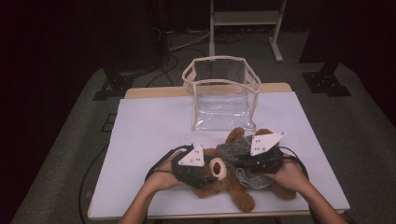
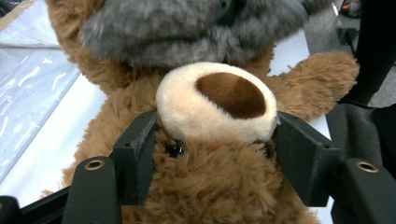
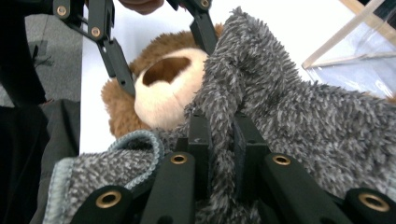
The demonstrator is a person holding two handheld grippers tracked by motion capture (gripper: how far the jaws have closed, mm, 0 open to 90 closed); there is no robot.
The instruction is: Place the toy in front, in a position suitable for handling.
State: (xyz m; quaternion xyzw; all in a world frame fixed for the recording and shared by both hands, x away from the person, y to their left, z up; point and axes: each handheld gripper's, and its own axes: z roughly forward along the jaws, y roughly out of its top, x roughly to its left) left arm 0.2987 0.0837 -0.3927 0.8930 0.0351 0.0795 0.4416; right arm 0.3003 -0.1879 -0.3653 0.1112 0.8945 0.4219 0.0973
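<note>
Left gripper [image 2: 217, 135] jaws straddle teddy bear's [image 1: 233, 179] muzzle, pads against its sides. Right gripper [image 3: 219, 140] pinches fold of grey fleece cloth [image 3: 289, 107] draped over bear's body, right of muzzle. Bear lies across near worktop [image 1: 149, 130], head left. Clear bag [image 1: 222, 95] behind. Both hands low, grippers converging.

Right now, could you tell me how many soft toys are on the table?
1: a brown teddy bear lies near the table's front edge, between both grippers, partly under a grey cloth. Others may be hidden beneath it.
</note>
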